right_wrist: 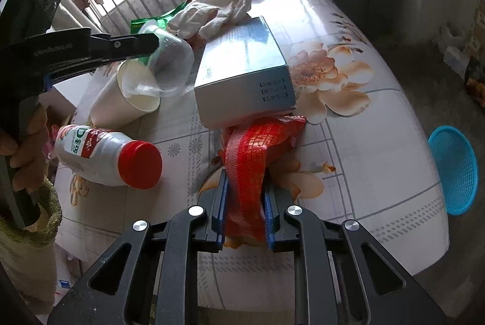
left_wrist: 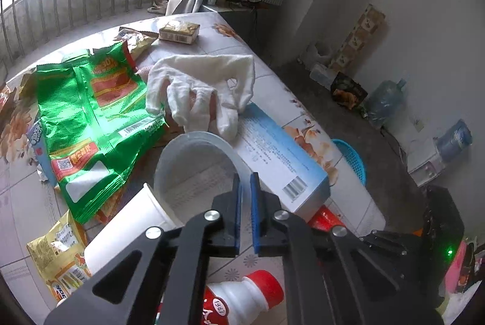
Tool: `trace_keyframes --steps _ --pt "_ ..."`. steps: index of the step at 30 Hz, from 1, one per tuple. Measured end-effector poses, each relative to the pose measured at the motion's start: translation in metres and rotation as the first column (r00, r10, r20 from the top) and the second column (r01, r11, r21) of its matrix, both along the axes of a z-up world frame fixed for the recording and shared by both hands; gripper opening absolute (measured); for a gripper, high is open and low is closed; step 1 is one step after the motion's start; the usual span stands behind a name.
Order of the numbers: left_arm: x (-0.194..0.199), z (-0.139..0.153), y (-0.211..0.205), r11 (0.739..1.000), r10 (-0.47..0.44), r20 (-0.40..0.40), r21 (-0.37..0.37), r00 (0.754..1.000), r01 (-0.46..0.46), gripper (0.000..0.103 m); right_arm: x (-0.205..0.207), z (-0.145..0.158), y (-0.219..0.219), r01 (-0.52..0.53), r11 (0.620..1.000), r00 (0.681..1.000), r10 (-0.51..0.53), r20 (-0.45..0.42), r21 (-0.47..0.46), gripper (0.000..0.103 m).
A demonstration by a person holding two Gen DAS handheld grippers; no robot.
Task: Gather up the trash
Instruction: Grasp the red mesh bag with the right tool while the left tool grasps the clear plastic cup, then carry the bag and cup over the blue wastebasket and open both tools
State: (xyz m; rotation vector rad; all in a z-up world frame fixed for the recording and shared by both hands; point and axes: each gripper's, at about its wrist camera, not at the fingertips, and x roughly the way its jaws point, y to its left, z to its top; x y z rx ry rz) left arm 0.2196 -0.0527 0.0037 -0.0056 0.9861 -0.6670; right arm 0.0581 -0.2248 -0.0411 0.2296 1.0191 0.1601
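My left gripper (left_wrist: 246, 182) is shut on the rim of a clear plastic cup (left_wrist: 194, 164), held tilted above a white paper cup (left_wrist: 127, 231) lying on its side. The right wrist view shows that gripper (right_wrist: 151, 47) holding the clear cup (right_wrist: 169, 64) over the paper cup (right_wrist: 127, 100). My right gripper (right_wrist: 245, 203) is shut on a red snack wrapper (right_wrist: 257, 149) whose far end lies under a blue box (right_wrist: 245, 67). A white bottle with a red cap (right_wrist: 109, 156) lies on its side at the left.
Green wrappers (left_wrist: 88, 118), a yellow packet (left_wrist: 60, 258), a white cloth (left_wrist: 200, 88) and a small box (left_wrist: 179, 31) lie on the floral table (right_wrist: 379, 125). A blue basket (right_wrist: 454, 170) sits on the floor beside the table's right edge.
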Motion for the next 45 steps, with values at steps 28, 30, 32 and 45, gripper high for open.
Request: trace_keyframes --steps 28,30,32,45 --pt "-0.051 0.077 -0.023 0.992 -0.073 0.145 -0.092 0.987 0.087 0.005 -0.044 0.034 -0.043 0.106 0.993 0.988 -0.110 0.106 0.043 0.017" --pt "-0.053 0.082 -0.033 0.991 -0.089 0.158 -0.086 0.983 0.104 0.005 -0.047 0.038 -0.052 0.120 0.991 0.985 -0.126 0.121 0.054 0.017" --pt "-0.055 0.085 -0.043 0.990 -0.105 0.165 -0.076 0.981 0.119 0.005 -0.049 0.039 -0.058 0.132 0.989 0.982 -0.140 0.128 0.067 0.017" --pt "-0.060 0.081 -0.130 0.964 -0.248 0.101 -0.070 0.963 0.256 0.005 -0.071 0.031 -0.121 0.266 0.951 0.946 -0.289 0.148 0.158 0.017"
